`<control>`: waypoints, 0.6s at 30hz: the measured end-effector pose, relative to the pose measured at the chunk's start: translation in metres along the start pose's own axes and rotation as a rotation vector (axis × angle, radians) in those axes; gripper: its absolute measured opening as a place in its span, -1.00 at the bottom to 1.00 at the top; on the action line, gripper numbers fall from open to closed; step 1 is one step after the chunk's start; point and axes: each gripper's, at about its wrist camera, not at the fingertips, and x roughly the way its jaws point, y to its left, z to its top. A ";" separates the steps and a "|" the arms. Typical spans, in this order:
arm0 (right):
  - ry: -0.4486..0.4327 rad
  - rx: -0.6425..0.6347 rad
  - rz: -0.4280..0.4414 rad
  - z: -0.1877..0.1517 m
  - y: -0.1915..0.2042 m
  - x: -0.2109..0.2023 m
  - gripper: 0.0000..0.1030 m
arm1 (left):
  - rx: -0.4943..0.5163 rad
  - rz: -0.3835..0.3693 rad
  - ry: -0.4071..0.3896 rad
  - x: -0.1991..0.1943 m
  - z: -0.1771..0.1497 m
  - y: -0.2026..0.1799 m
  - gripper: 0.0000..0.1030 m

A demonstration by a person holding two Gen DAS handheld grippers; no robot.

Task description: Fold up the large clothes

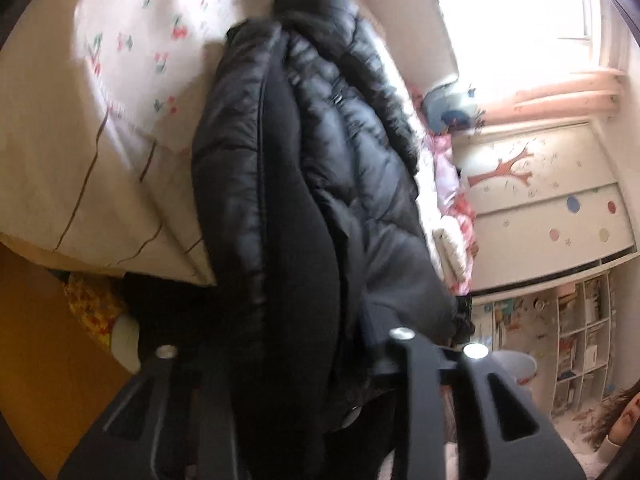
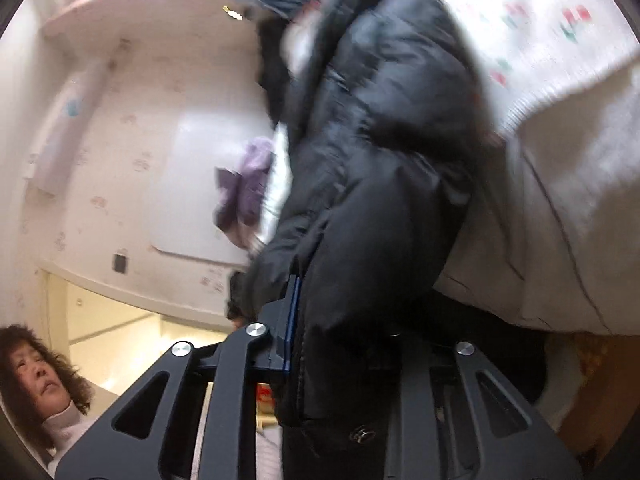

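Note:
A black quilted puffer jacket (image 1: pixel 320 140) hangs lifted in front of the bed and fills the middle of the left wrist view. My left gripper (image 1: pixel 304 360) is shut on a bunch of its dark fabric, which runs down between the two fingers and hides the tips. In the right wrist view the same jacket (image 2: pixel 380 160) hangs down the middle. My right gripper (image 2: pixel 340 340) is shut on its lower edge, and a blue-edged pad (image 2: pixel 290 320) presses against the cloth from the left.
A bed with a white flowered cover (image 1: pixel 132 60) and a beige side (image 1: pixel 80 184) stands behind the jacket. A wardrobe with a tree picture (image 1: pixel 540 192) and a bookshelf (image 1: pixel 580 340) line the wall. A person (image 2: pixel 36 372) sits low nearby. Purple clothes (image 2: pixel 248 184) lie further back.

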 end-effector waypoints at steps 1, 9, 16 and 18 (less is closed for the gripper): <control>-0.030 -0.023 0.032 0.003 0.011 -0.003 -0.65 | 0.004 -0.017 -0.028 -0.005 0.001 -0.008 -0.67; -0.185 -0.106 0.317 0.051 0.057 -0.008 -0.67 | 0.063 -0.146 -0.179 -0.035 0.034 -0.076 -0.77; -0.231 -0.145 0.346 0.118 0.076 0.001 -0.67 | 0.040 -0.263 -0.294 -0.039 0.094 -0.094 -0.77; -0.241 -0.159 0.343 0.142 0.078 0.006 -0.67 | 0.047 -0.290 -0.321 -0.037 0.114 -0.099 -0.77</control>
